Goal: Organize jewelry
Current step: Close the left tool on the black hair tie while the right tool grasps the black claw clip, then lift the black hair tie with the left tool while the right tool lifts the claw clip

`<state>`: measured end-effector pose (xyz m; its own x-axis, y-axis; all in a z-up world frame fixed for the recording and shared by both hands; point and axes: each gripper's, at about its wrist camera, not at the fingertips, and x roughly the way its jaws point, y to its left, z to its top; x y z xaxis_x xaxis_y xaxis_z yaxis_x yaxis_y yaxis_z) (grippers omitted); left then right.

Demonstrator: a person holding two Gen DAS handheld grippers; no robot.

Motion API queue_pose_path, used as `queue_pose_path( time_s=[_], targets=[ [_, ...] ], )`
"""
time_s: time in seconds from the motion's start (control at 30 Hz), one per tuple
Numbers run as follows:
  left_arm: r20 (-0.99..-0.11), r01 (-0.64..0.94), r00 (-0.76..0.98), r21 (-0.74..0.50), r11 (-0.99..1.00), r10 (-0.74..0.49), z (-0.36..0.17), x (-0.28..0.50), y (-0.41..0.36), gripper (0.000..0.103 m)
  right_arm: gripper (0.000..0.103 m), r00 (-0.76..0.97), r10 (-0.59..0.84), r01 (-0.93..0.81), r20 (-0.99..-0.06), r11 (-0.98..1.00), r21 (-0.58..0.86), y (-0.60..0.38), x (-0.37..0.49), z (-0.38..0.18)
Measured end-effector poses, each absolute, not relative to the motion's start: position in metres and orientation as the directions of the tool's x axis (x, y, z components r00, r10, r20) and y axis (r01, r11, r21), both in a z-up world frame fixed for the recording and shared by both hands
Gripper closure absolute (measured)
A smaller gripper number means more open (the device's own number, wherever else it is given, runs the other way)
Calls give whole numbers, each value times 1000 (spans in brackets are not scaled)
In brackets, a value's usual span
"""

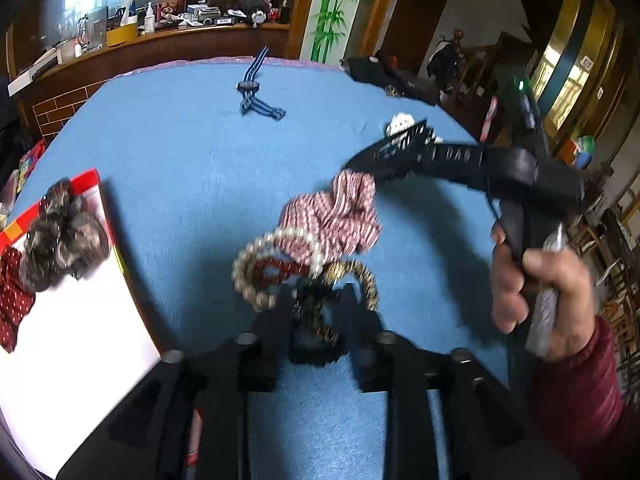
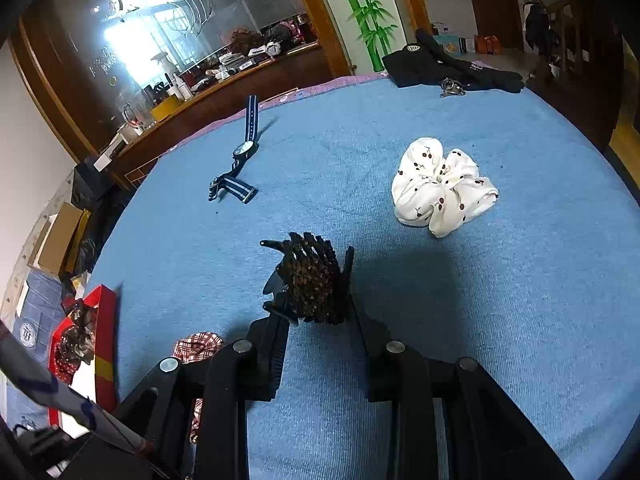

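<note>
Left wrist view: low and close over the blue cloth (image 1: 180, 152), angled down along its fingers, facing the far counter (image 1: 160, 40). Right wrist view: similar downward tilt, also close. Both share the striped watch (image 1: 252, 88) (image 2: 244, 150), red box (image 1: 90, 178) (image 2: 106, 320), and bamboo panel (image 1: 334, 4) (image 2: 362, 12).

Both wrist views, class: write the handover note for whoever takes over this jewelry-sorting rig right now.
Left gripper: jaws slightly apart, with the leopard-print band between them, not clearly clamped.
Right gripper: jaws shut on the hair claw, held over the blue cloth.
Done: a brown scrunchie and a red dotted scrunchie are in the red box.
Left: the pearl bracelet, red beads, plaid scrunchie, watch and white scrunchie are on the cloth, unsorted.
</note>
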<state>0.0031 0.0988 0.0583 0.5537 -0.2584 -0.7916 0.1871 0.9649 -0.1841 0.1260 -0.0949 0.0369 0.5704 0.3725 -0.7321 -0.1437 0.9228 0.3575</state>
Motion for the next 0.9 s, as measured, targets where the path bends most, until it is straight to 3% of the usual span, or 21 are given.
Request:
queue_pose_path(
  time_s=[0.57,0.6,0.63,0.67,0.7,0.9],
  targets=[
    [-859,136,498,-62,989,-122,18,11,94,72,73,568,380,-144,-730,919,366,-95,124,37],
    [-855,123,507,-55,991,-110,17,12,93,73,73,568,380,-144,-730,919,367,-95,124,37],
    [-852,118,514,-42,992,-97,17,12,92,79,73,568,381,-145,-730,919,367,-95,124,37],
    [-847,112,527,-10,994,-69,16,12,90,91,73,569,380,-145,-729,919,366,-95,124,37],
    [-844,104,535,8,995,-49,16,13,89,94,73,569,380,-145,-729,919,366,-96,124,37],
    [-831,92,547,-62,994,-103,19,3,100,94,73,576,388,-146,-719,915,377,-97,123,40]
  ],
)
